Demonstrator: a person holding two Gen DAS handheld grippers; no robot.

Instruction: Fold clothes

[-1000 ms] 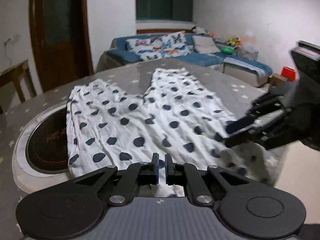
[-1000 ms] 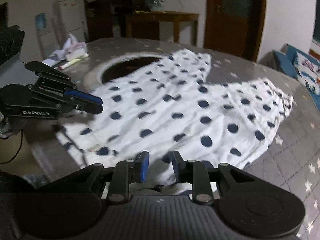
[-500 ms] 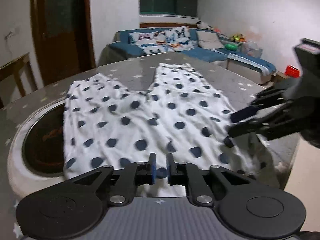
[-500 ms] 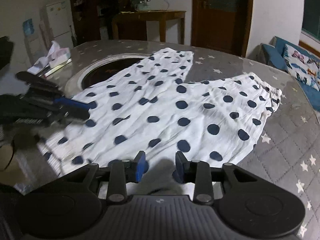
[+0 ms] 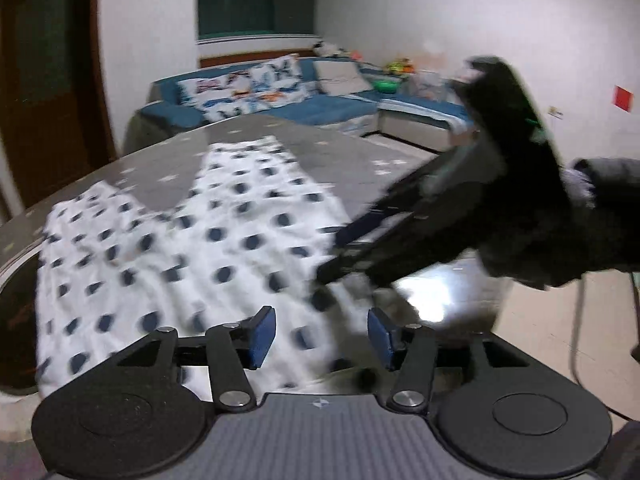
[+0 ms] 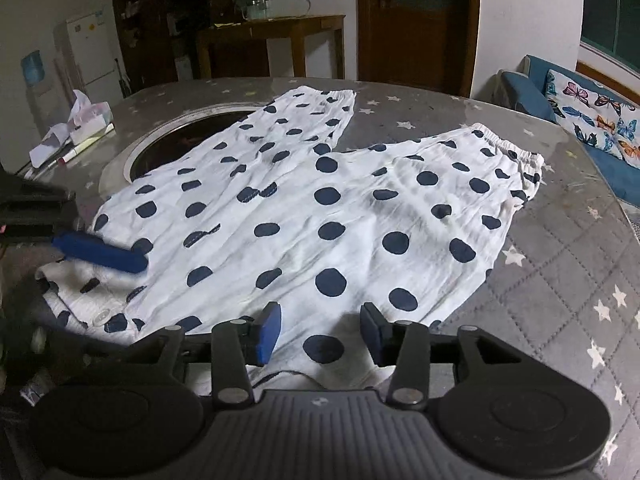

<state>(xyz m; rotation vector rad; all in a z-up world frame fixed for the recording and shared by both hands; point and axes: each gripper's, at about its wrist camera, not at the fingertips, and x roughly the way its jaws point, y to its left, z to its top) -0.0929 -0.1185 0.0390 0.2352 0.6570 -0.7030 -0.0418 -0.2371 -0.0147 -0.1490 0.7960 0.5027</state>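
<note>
- Polka-dot trousers [image 6: 320, 208], white with dark blue spots, lie spread flat on the grey star-print table [image 6: 560, 264]. Both legs run away from the cameras and part into a V; the elastic cuffs sit at the far ends.
- One leg and the left side of the garment lie over a round recessed hotplate [image 6: 168, 148] set in the tabletop.
- Waistband end is at the near table edge, under both grippers; in the right wrist view its left corner looks bunched and slightly turned over.
- Left gripper [image 5: 318, 338]: jaws opening, well apart, spotted cloth below and between them but the pads do not press on it. View is motion-blurred.
- Right gripper [image 6: 320, 332]: jaws also opening, a gap between the pads, cloth lying under the gap, nothing clamped.
- Each gripper shows in the other's view, close together over the waistband.
- Progress, as judged: laying-out looks done; no fold has been made. Garment is at full spread, legs not stacked.
- Left to do, likely: bring one leg over the other, then fold lengthwise into a compact stack.
- Off-task clutter: tissue box and papers [image 6: 86, 120] at the far left of the table; blue sofa [image 5: 304, 100] behind.
</note>
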